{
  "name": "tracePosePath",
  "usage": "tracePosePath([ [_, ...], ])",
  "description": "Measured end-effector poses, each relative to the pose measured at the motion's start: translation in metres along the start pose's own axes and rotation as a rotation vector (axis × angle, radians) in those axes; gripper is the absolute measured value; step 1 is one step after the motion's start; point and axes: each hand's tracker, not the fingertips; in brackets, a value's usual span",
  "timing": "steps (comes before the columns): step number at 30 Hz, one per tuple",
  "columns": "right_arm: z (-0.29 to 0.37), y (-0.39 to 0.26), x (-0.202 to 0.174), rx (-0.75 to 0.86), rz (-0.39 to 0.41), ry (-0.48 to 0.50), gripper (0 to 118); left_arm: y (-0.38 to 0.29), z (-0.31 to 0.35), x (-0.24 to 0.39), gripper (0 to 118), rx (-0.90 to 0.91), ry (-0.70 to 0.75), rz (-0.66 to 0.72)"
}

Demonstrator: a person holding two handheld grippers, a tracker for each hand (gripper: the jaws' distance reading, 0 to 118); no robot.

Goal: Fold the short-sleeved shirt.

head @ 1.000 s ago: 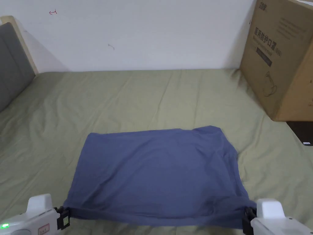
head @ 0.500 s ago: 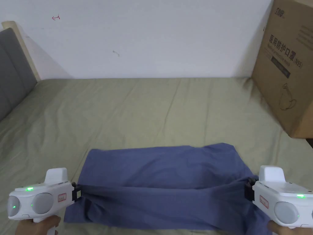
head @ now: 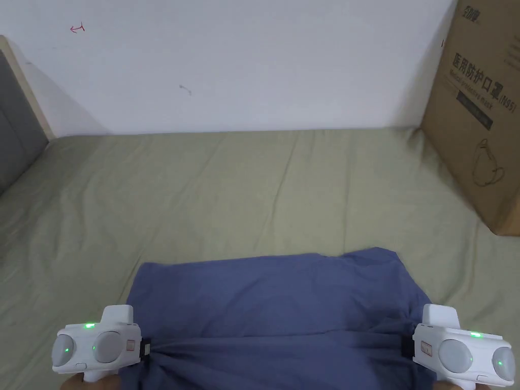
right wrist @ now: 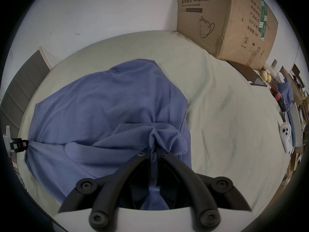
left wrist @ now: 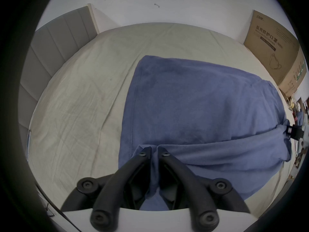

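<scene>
Jaws of the left gripper and right gripper pinch the blue shirt, lifting its near edge at the bed's front edge, fold apparently half done.

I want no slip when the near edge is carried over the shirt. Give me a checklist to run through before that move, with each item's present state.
1. Left gripper shut on the blue shirt: ok, cloth is pinched between its fingers.
2. Right gripper shut on the shirt: ok, bunched cloth is clamped.
3. Held edge stretched between both grippers: ok, a taut fold runs across.
4. Far half lies flat on the bed sheet: ok, only light wrinkles.
5. Cardboard box away from the fold path: ok.
6. Sleeves tucked in: cannot tell.
</scene>
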Motion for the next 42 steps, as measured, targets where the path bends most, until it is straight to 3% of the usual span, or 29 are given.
tracePosePath([
  [1, 0.007, 0.001, 0.001, 0.021, 0.004, 0.007, 20, 0.002, 0.01, -0.002, 43, 0.015, -0.011, 0.019],
  [2, 0.021, 0.003, 0.0, 0.056, 0.012, 0.01, 50, 0.003, 0.02, -0.003, 71, 0.048, -0.026, 0.035],
  [3, 0.035, 0.005, -0.002, 0.095, 0.024, 0.019, 72, 0.004, 0.032, -0.003, 89, 0.081, -0.049, 0.046],
  [4, 0.049, 0.007, 0.0, 0.138, 0.034, 0.026, 87, 0.005, 0.045, -0.003, 101, 0.117, -0.067, 0.058],
  [5, 0.066, 0.01, 0.002, 0.182, 0.039, 0.049, 94, 0.008, 0.061, -0.006, 105, 0.153, -0.083, 0.071],
  [12, 0.203, 0.016, -0.006, 0.524, 0.114, 0.081, 94, -0.002, 0.187, -0.006, 105, 0.491, -0.147, 0.141],
  [17, 0.269, -0.008, -0.014, 0.686, 0.123, 0.071, 94, -0.033, 0.247, 0.005, 104, 0.678, -0.078, 0.098],
  [19, 0.286, -0.02, -0.022, 0.721, 0.123, 0.073, 93, -0.048, 0.261, 0.01, 101, 0.736, -0.048, 0.078],
  [22, 0.302, -0.038, -0.03, 0.768, 0.128, 0.05, 82, -0.07, 0.272, 0.016, 70, 0.795, -0.028, 0.041],
  [24, 0.31, -0.049, -0.038, 0.791, 0.145, 0.035, 58, -0.081, 0.277, 0.02, 29, 0.804, -0.033, 0.033],
  [25, 0.312, -0.052, -0.04, 0.798, 0.15, 0.036, 36, -0.085, 0.277, 0.021, 7, 0.816, -0.043, 0.028],
  [26, 0.314, -0.054, -0.041, 0.798, 0.151, 0.039, 2, -0.09, 0.278, 0.023, 0, 0.822, -0.046, 0.023],
  [35, 0.307, -0.047, -0.042, 0.801, 0.138, 0.061, 0, -0.087, 0.269, 0.022, 0, 0.759, -0.069, 0.002],
  [42, 0.29, -0.035, -0.043, 0.774, 0.145, 0.061, 0, -0.046, 0.196, -0.001, 0, 0.44, -0.115, 0.016],
])
